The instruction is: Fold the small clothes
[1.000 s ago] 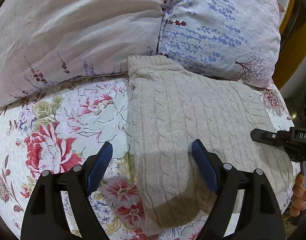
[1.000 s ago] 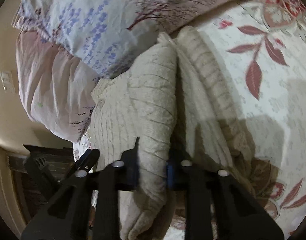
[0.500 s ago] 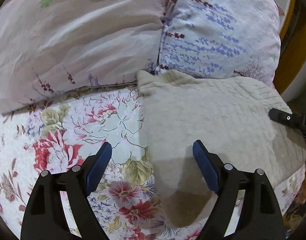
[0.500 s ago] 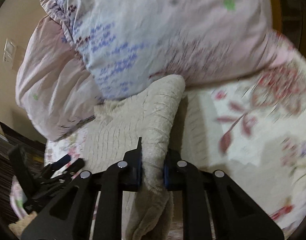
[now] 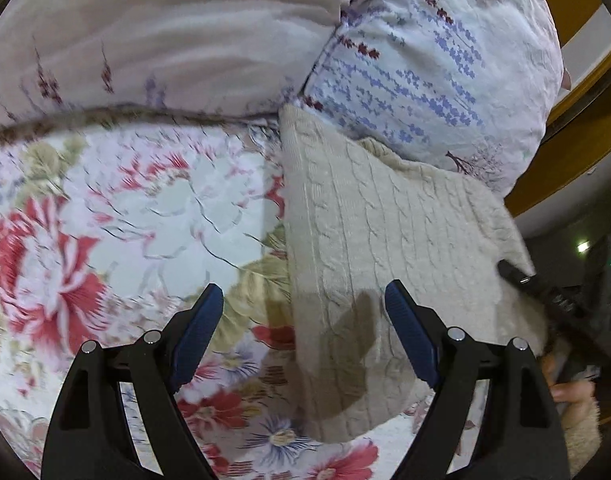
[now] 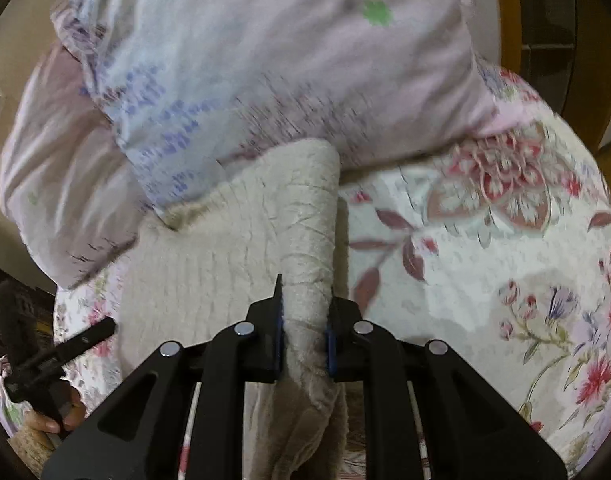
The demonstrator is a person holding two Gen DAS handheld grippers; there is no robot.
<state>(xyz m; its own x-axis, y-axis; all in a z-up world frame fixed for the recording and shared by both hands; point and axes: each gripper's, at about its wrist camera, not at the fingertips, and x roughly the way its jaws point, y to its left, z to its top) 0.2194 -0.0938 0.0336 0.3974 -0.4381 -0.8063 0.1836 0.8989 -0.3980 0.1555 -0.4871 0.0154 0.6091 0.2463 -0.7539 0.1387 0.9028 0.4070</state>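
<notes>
Sweater [image 5: 365, 240] is laid w/ long side pointing at pillows [image 5: 433, 60]. Edge is pinched by right gripper [image 6: 303, 340]; left gripper [image 5: 303, 332] is held wide apart.

Left wrist view: from behind the left gripper [image 5: 303, 320], looking forward and down, close over the bedspread [image 5: 117, 216]; pillows [image 5: 433, 60] across the upper frame.
Right wrist view: from behind the right gripper [image 6: 303, 336], very near the sweater [image 6: 233, 256], facing the pillows [image 6: 265, 68] in the upper frame.
Shared: sweater [image 5: 377, 232], pillows, bedspread [image 6: 485, 248]; each view shows the other gripper at its edge.
</notes>
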